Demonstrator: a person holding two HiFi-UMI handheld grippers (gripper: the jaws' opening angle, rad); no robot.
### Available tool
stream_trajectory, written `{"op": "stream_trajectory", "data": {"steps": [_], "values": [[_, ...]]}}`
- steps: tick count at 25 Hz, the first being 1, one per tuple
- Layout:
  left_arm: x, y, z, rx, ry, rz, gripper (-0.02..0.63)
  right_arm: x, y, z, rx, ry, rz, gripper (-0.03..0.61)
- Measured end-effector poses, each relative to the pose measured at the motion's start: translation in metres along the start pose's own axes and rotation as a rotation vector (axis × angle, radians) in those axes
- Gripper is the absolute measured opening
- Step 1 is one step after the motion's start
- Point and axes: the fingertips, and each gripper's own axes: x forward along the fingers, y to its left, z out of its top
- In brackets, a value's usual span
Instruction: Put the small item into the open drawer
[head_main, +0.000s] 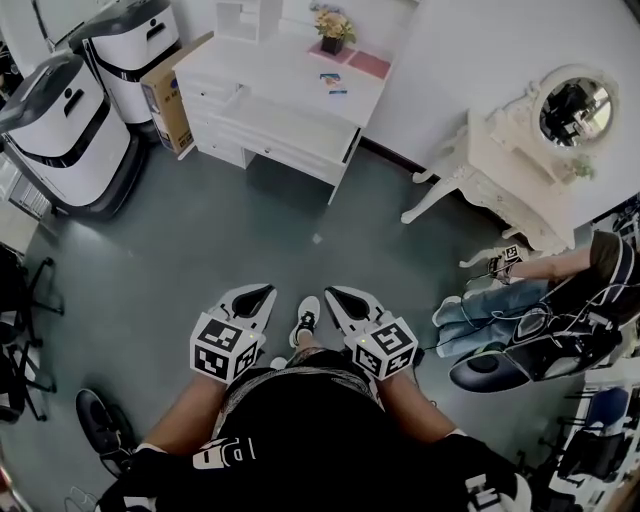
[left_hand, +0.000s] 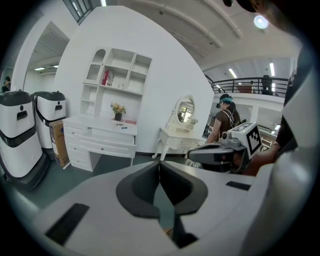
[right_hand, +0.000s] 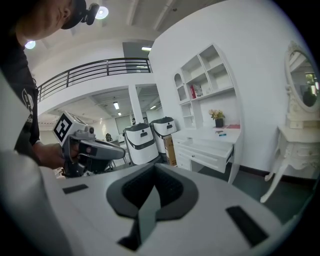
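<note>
1. While the person stands well back, the white desk (head_main: 270, 70) shows its drawer (head_main: 288, 122) open in front.
2. Left gripper (head_main: 266, 291) and right gripper (head_main: 331, 292), well short of the desk: jaws pressed together, empty.
3. Small item (head_main: 331, 77) lies on the desk top.

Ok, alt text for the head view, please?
A person, seen from above, holds the left gripper and right gripper, both shut and empty, pointed toward a white desk with its drawer open. A white vanity stands at right.
</note>
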Motion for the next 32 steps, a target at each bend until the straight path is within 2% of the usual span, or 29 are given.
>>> {"op": "stream_trajectory", "data": {"steps": [6,12,22,27,32], "values": [[0.028,0.02,0.017,0.002,0.015,-0.006,0.015,0.025,-0.028,0.012,0.02,-0.01,-0.002,0.008],[0.066,0.041,0.047,0.009,0.023,0.001,0.015,0.055,-0.076,0.036,0.061,-0.025,-0.005,0.008],[0.141,0.083,0.104,0.006,0.02,0.05,0.015,0.101,-0.164,0.077,0.067,-0.036,0.014,0.008],[0.184,0.089,0.127,0.023,0.041,0.039,0.015,0.121,-0.198,0.09,0.083,-0.033,0.039,0.008],[0.225,0.095,0.156,0.039,0.021,0.039,0.015,0.132,-0.239,0.101,0.074,-0.032,0.041,0.008]]}}
